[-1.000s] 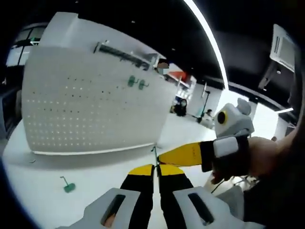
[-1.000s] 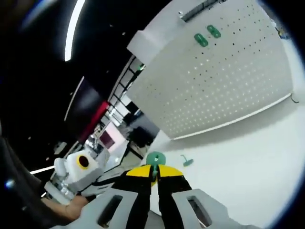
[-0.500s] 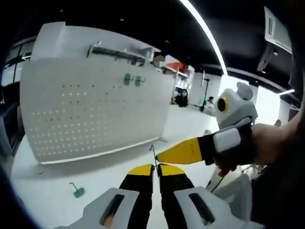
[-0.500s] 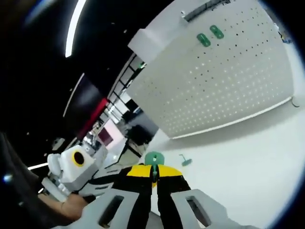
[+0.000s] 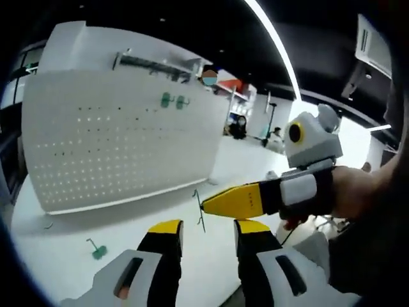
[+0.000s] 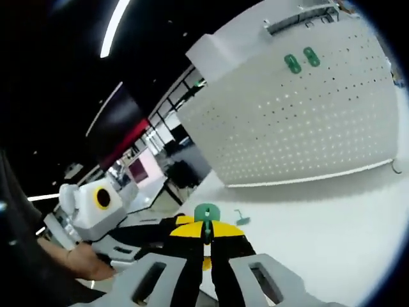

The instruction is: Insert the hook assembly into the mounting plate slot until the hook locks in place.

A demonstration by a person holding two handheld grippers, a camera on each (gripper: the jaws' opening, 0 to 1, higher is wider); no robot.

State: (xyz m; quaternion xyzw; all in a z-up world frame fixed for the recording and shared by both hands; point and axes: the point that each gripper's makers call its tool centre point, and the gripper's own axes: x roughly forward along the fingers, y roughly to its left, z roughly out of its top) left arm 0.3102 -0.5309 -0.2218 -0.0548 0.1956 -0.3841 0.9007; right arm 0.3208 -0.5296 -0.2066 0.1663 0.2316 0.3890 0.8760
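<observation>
My right gripper (image 6: pixel 206 235) is shut on a hook assembly (image 6: pixel 206 213), a green disc with a thin wire hook. In the left gripper view that same gripper (image 5: pixel 207 206) reaches in from the right, with the wire hook (image 5: pixel 199 210) hanging from its yellow tip. Just below it, my left gripper (image 5: pixel 208 229) stands open, a jaw on each side of the wire and apart from it. The white pegboard mounting plate (image 5: pixel 121 141) (image 6: pixel 300 128) stands upright behind, with two green hooks (image 5: pixel 173 100) (image 6: pixel 301 60) near its top.
A spare green hook (image 5: pixel 96 249) (image 6: pixel 241 219) lies on the white table (image 5: pixel 57 268) in front of the board. A metal rail (image 5: pixel 153 64) runs along the board's top. A person's hand (image 5: pixel 358 198) holds the right gripper.
My left gripper has opened and let go of the wire hook. The right gripper still holds the hook assembly. Both views shifted slightly.
</observation>
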